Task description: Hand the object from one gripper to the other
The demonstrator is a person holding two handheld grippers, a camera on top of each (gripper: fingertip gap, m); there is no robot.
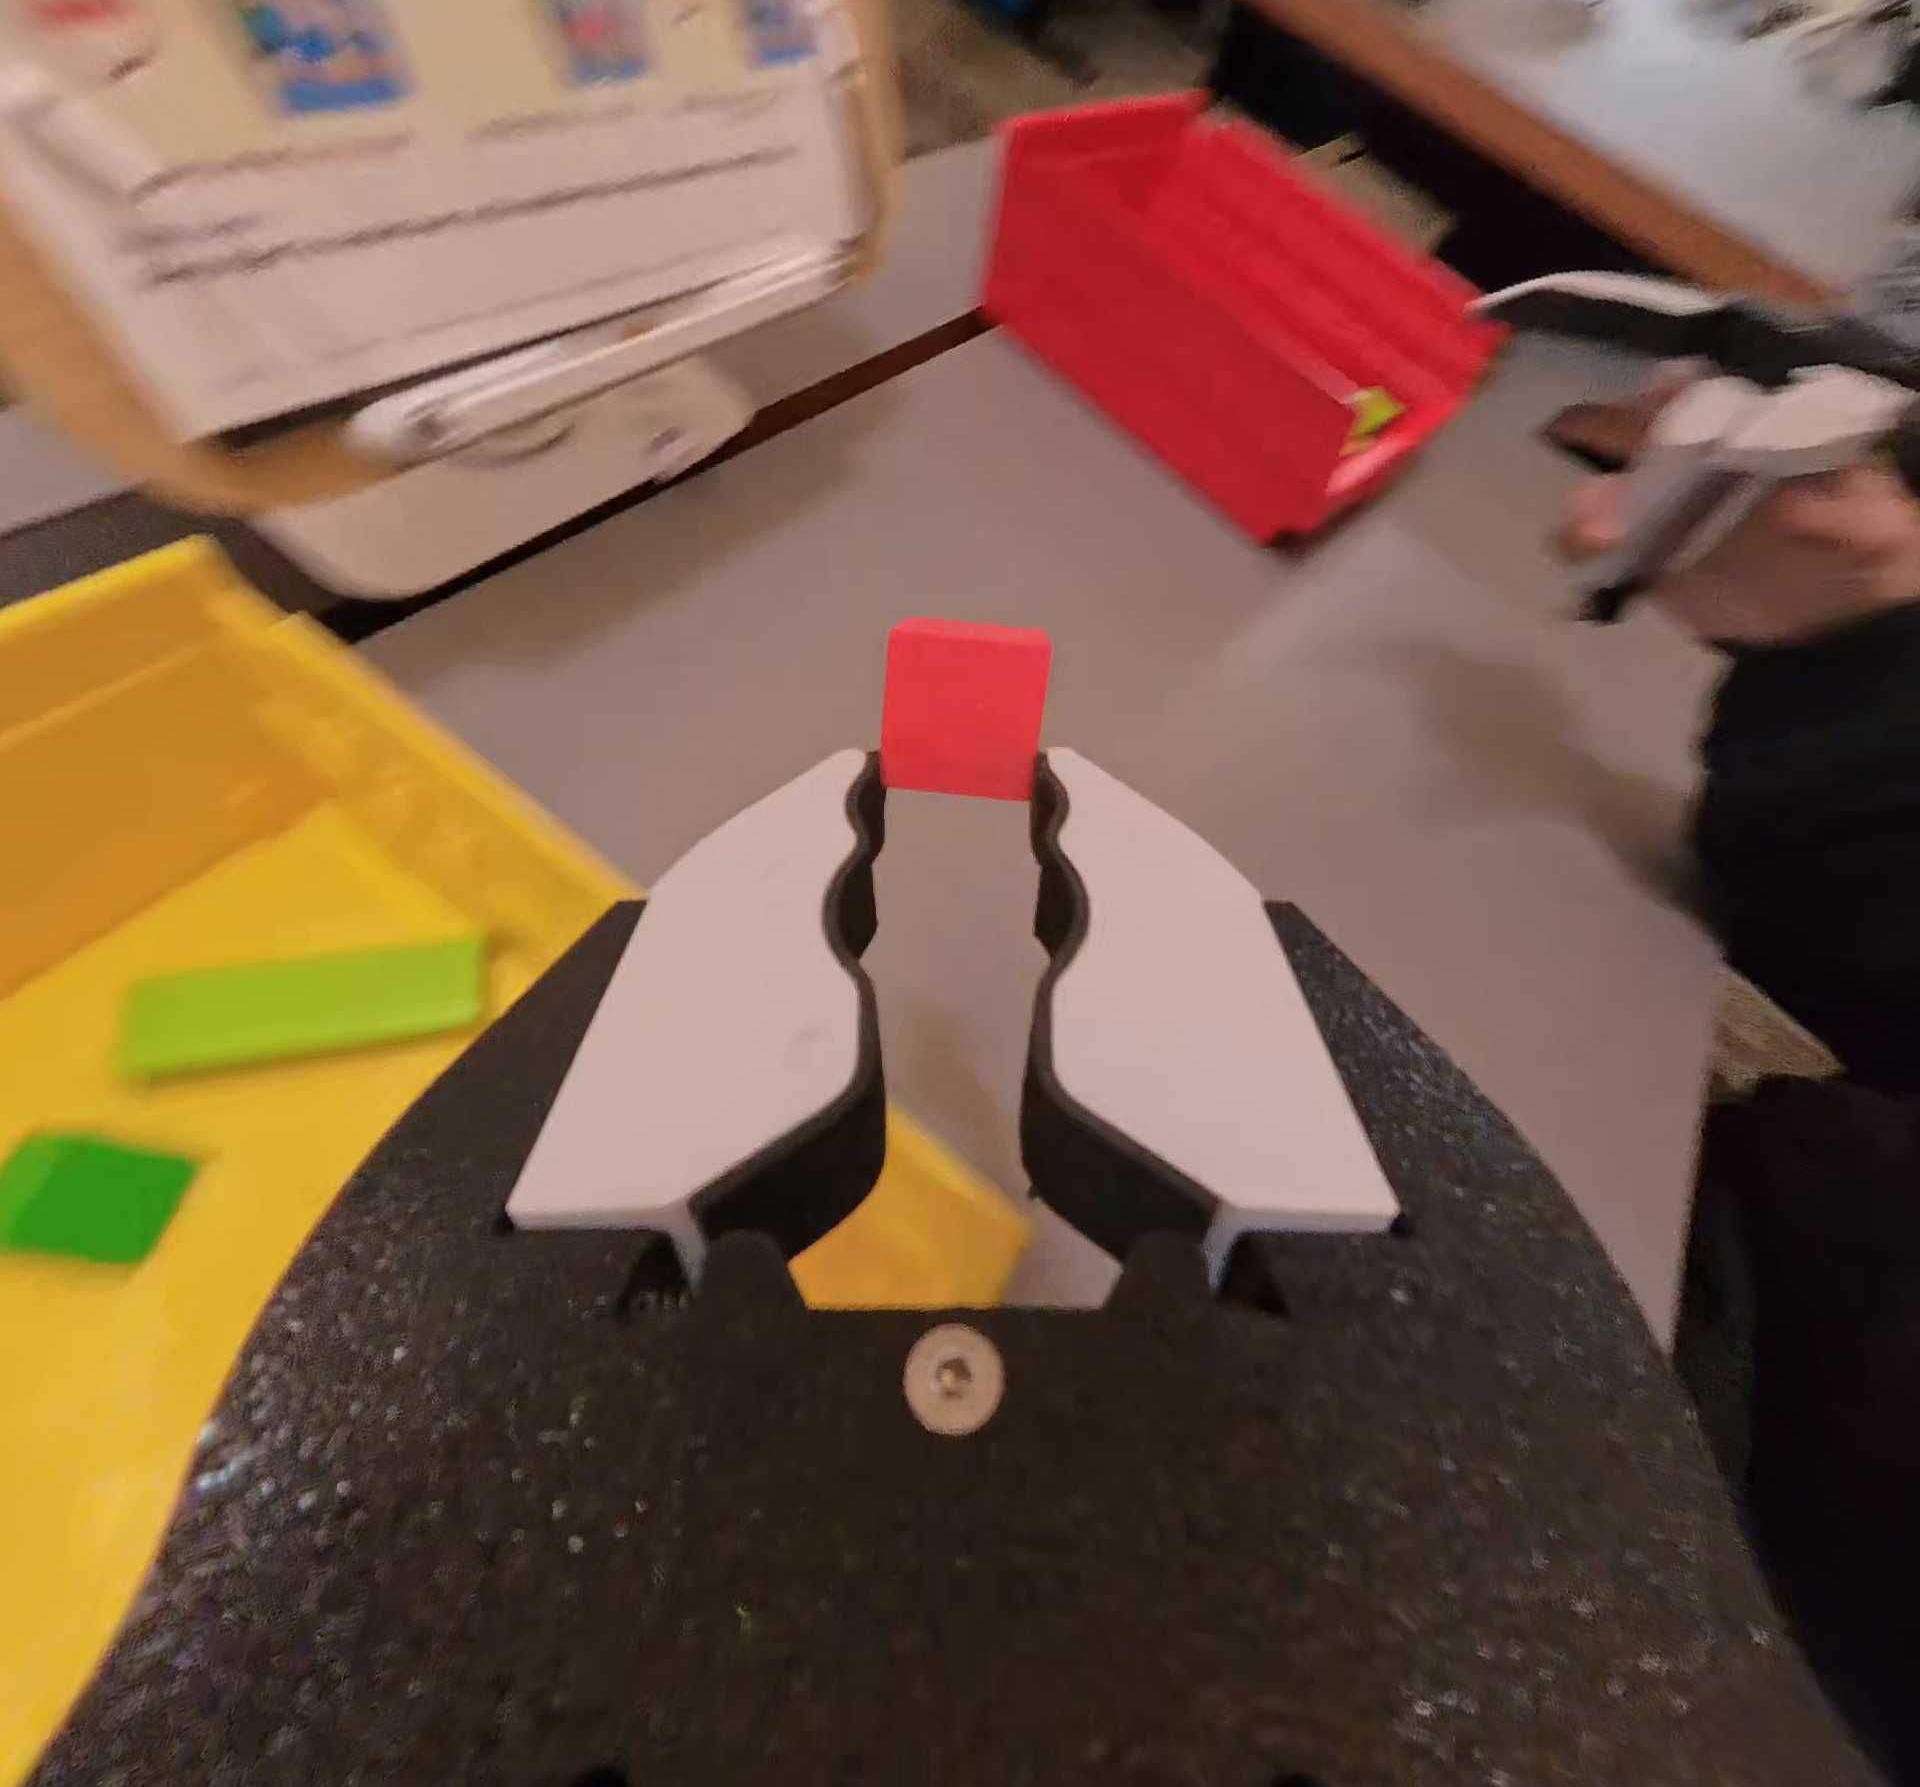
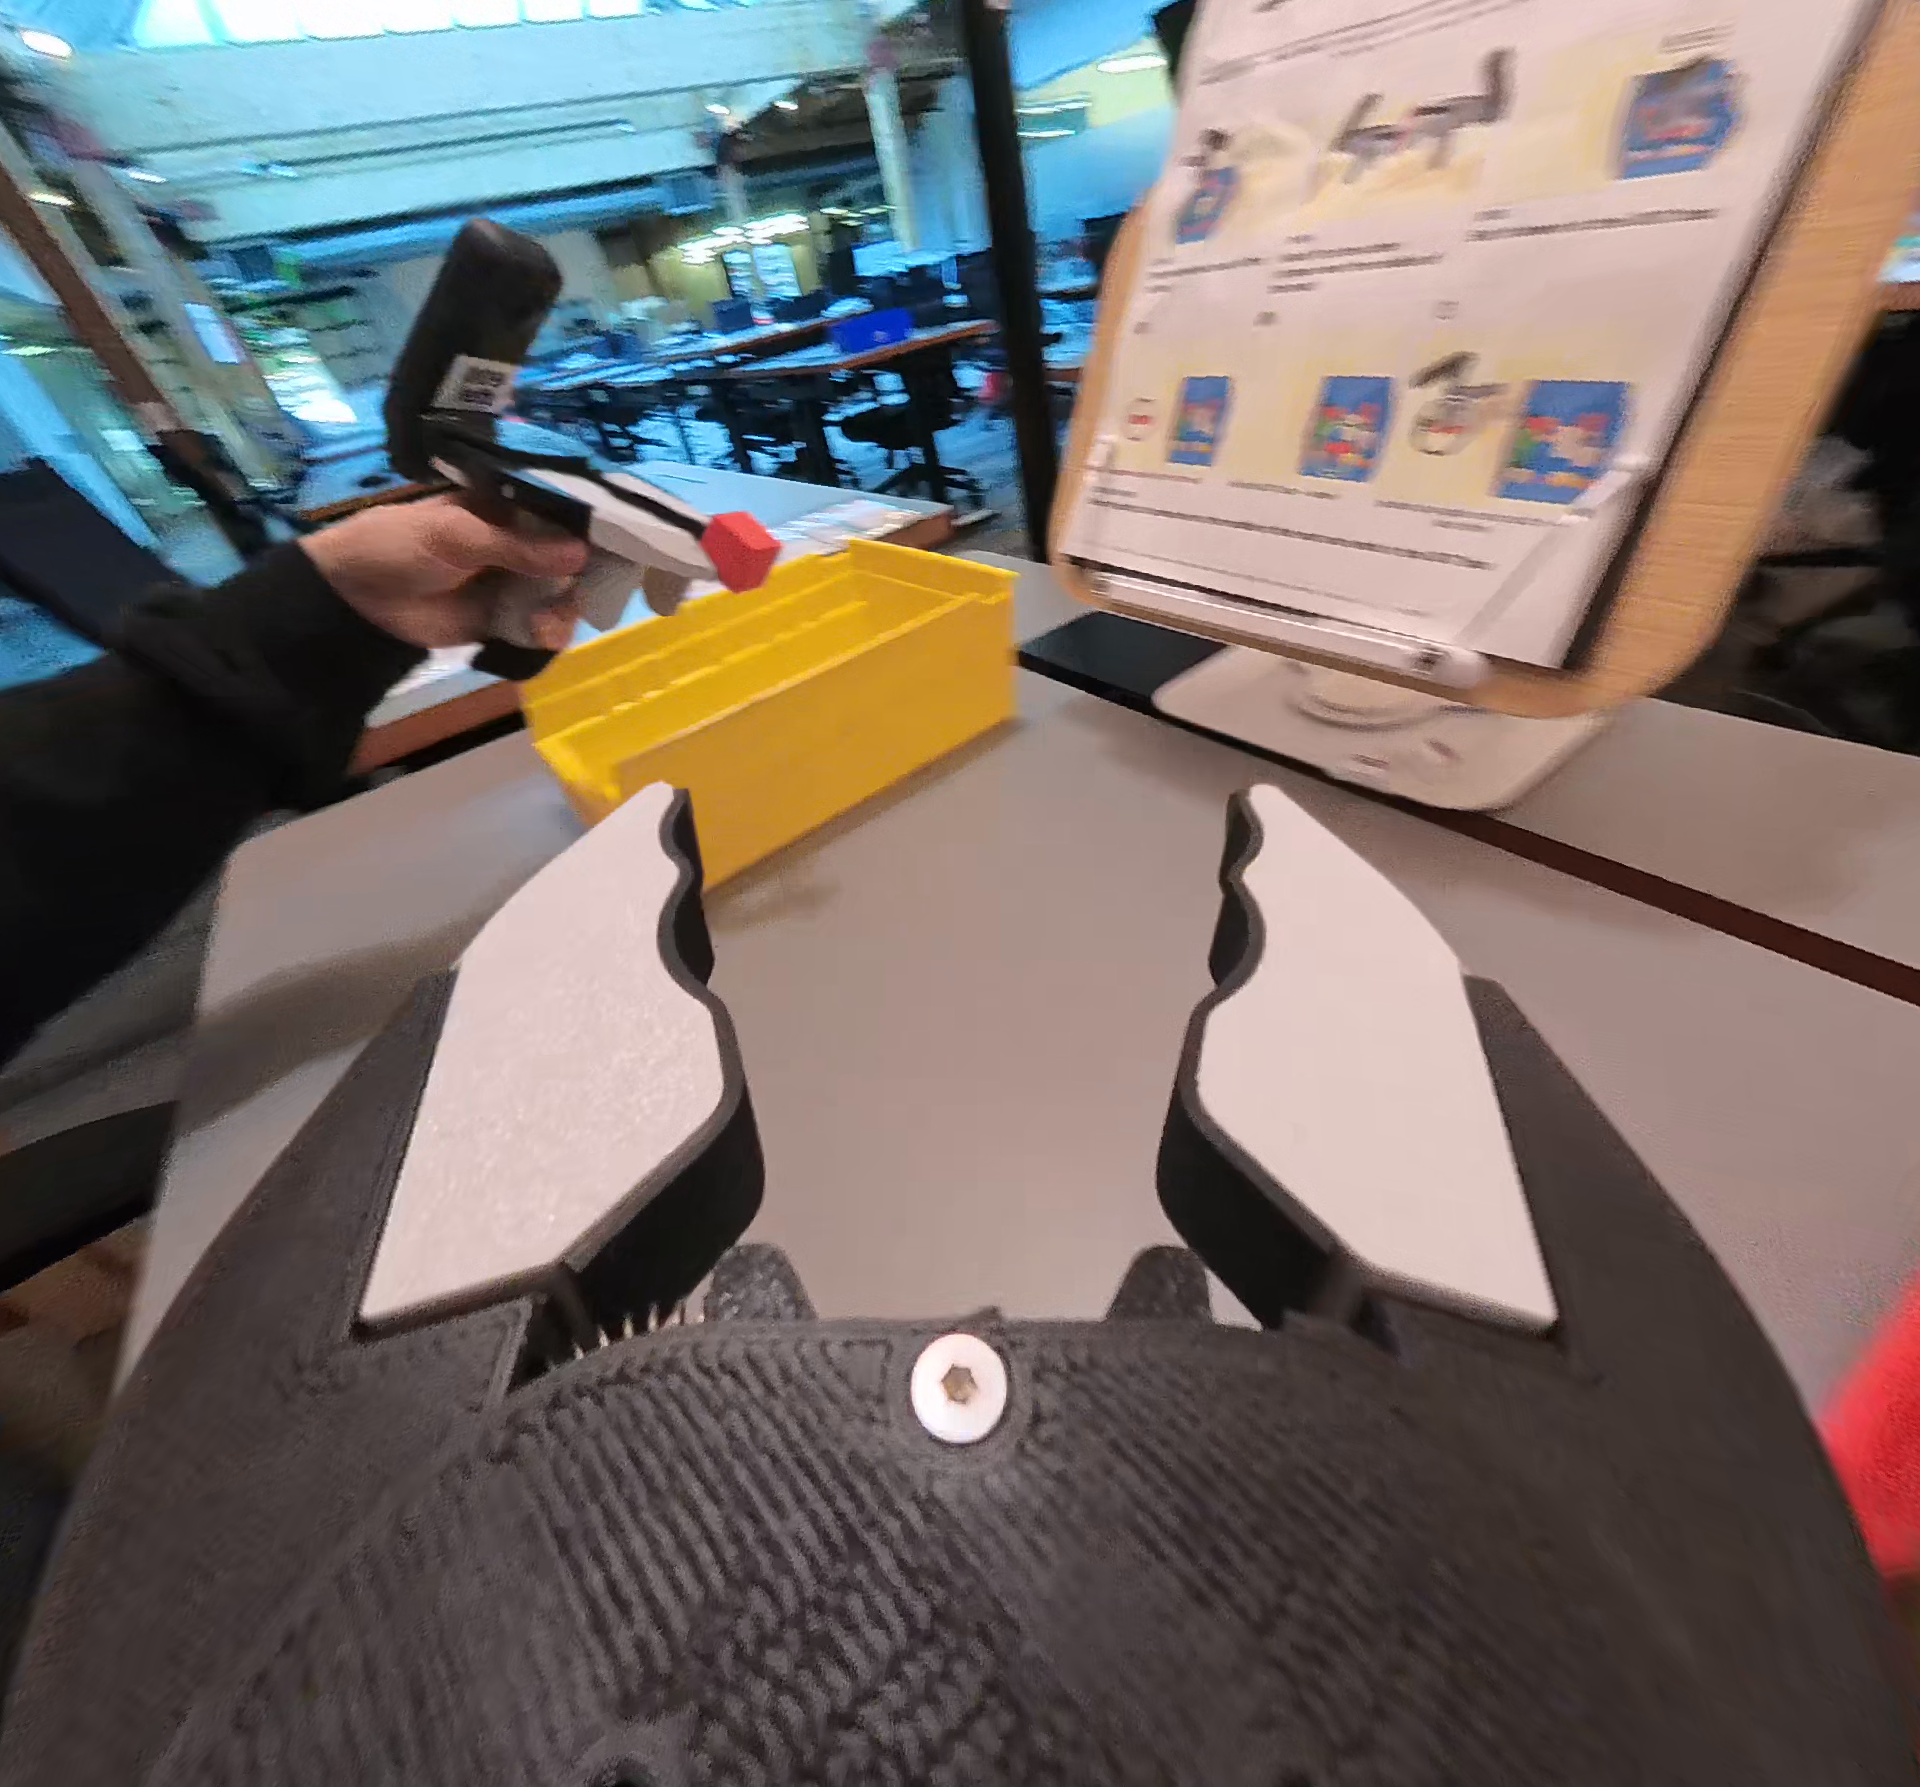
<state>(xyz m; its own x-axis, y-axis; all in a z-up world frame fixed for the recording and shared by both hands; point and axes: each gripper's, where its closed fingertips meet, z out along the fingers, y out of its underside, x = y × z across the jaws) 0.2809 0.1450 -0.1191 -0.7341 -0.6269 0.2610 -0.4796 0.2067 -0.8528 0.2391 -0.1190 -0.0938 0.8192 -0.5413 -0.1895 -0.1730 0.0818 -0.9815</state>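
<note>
Left wrist view: left gripper [image 1: 958, 781] pinches the red block [image 1: 964, 709] by its near end only, both pads pressing its sides, so most of the block juts forward, free for the other tongs, above the grey table [image 1: 1195, 802] (yellow bin [image 1: 312, 677] with green pieces at left, red bin [image 1: 1226, 314] beyond). Right wrist view: right gripper [image 2: 956, 864] hangs spread wide and bare over the table, well apart from the block, presumably ready to receive.
</note>
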